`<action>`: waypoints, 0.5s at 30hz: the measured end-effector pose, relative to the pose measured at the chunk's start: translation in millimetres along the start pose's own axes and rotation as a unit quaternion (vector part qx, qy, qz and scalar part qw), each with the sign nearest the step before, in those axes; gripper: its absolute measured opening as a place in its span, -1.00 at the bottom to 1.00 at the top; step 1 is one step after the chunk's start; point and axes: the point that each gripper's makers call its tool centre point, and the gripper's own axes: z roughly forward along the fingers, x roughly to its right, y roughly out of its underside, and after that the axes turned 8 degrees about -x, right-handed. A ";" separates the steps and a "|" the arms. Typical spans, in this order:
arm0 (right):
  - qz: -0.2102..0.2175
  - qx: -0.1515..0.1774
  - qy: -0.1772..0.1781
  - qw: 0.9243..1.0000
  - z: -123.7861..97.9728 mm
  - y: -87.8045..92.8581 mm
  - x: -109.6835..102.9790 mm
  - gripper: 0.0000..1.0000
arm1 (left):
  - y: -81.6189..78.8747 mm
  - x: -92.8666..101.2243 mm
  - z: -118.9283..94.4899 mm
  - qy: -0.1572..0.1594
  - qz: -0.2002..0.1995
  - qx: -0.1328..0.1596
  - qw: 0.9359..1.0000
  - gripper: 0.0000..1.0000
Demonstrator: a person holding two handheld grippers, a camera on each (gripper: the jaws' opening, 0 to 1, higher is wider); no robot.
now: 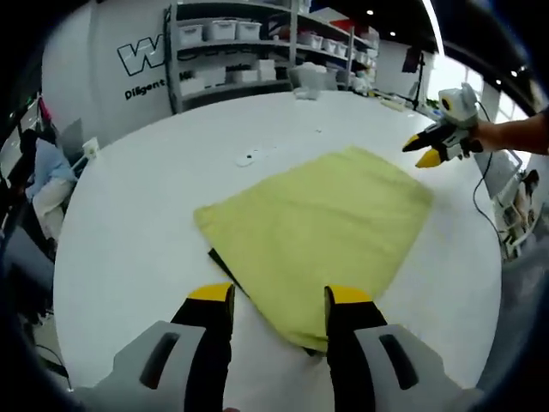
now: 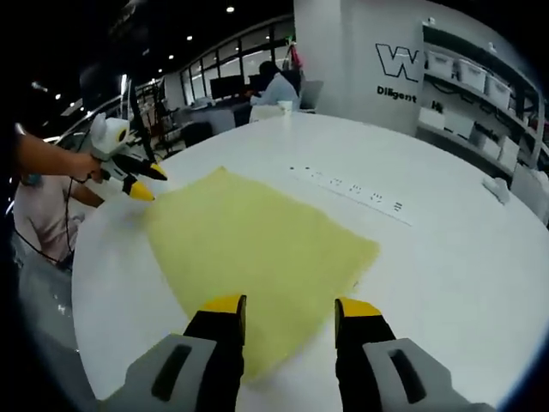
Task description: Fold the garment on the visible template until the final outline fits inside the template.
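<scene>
A yellow-green garment [image 1: 322,227] lies folded flat as a rough rectangle on the white round table [image 1: 146,223]. A dark template edge [image 1: 225,267] peeks out under its near side. My left gripper [image 1: 279,297] hangs open just above the garment's near edge, holding nothing. My right gripper [image 1: 420,152], held by a hand, hovers at the garment's far right corner. In the right gripper view the garment [image 2: 257,249] spreads ahead of the open right gripper [image 2: 292,309], and the left gripper [image 2: 151,183] floats off its far left corner.
A white power strip [image 2: 352,193] lies on the table beyond the garment. A small white item [image 1: 249,157] sits past the cloth. Shelves with white bins [image 1: 249,43] line the back wall. A seated person [image 1: 43,176] is beside the table's left edge.
</scene>
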 end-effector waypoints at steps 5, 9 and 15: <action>0.004 -0.001 -0.005 1.000 -1.5 8.4 -7.0 -0.30 | 14.2 8.0 -2.1 0.008 -0.013 -0.003 1.000 -0.16; 0.010 -0.002 -0.008 1.000 -1.8 15.3 -10.0 -0.30 | 23.7 12.5 -1.9 0.011 -0.017 -0.009 1.000 -0.18; 0.013 -0.004 -0.011 1.000 -3.2 26.1 -12.7 -0.32 | 30.7 15.1 -3.0 0.015 -0.026 -0.014 0.999 -0.22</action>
